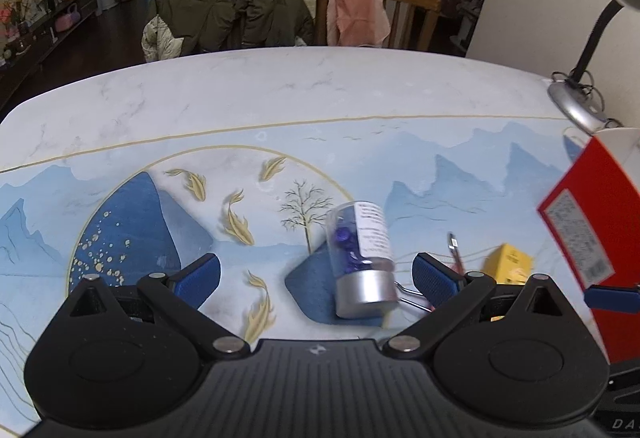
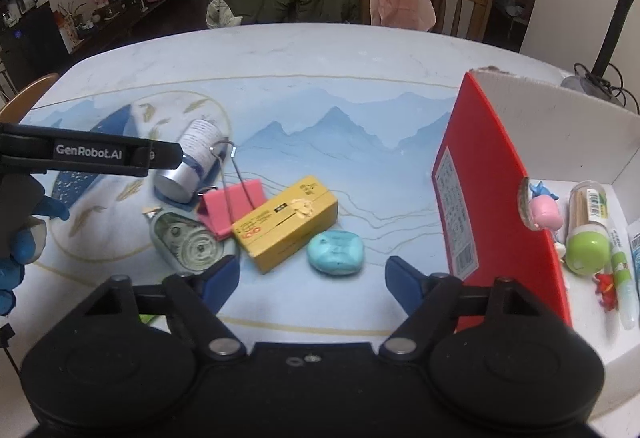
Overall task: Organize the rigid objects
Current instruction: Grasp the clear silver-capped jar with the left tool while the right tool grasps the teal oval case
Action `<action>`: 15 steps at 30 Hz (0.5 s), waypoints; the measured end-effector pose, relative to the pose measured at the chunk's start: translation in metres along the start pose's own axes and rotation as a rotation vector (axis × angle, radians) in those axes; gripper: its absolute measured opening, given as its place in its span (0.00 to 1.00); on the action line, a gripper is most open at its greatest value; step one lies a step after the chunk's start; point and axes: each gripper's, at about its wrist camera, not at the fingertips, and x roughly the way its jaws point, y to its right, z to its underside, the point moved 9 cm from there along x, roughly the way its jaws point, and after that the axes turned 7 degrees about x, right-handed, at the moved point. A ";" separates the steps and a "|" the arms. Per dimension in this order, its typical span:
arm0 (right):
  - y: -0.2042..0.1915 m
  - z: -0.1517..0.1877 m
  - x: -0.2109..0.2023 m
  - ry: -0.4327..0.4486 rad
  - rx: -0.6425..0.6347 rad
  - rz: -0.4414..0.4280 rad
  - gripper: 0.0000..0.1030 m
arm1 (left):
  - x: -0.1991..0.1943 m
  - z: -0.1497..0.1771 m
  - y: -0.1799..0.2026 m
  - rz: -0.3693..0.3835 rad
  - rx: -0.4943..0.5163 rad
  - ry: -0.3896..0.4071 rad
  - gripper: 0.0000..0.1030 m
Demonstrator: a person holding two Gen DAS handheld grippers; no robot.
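5 loose items lay on the bench (image 2: 280,53) left of the red-and-white box (image 2: 480,173): a clear vial (image 1: 360,258) with a silver cap and blue bits inside, a pink binder clip (image 2: 230,211), a correction-tape dispenser (image 2: 186,244), a yellow carton (image 2: 286,222) and a turquoise lump (image 2: 336,252). Box already held several small things, among them a green-capped tube (image 2: 588,226).

Left gripper (image 1: 316,274): fingers spread wide, nothing held, vial lying on its side between and just ahead of them, nearer the right-hand finger. Right gripper (image 2: 312,278): fingers also wide and empty, hovering near the turquoise lump and carton.

Step in hand, by my reading: left takes the vial.

- Vial was round and smooth, so likely to roll; best to centre it between the fingers first.
- Close across the silver cap or the body near it, square to its long axis.
- Binder clip's wire handle (image 2: 226,157) lay just beside the cap; keep the fingers off it.
- Lift straight before crossing toward the box.
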 end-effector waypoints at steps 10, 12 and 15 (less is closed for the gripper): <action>0.005 -0.002 0.024 -0.035 0.000 0.010 0.63 | 0.025 -0.002 0.006 -0.002 0.034 -0.015 0.99; 0.008 -0.001 0.027 -0.041 0.005 0.014 0.60 | 0.029 -0.001 0.007 0.003 0.038 -0.015 0.99; 0.010 -0.001 0.030 -0.043 0.014 0.018 0.56 | 0.032 -0.002 0.008 0.001 0.043 -0.012 0.97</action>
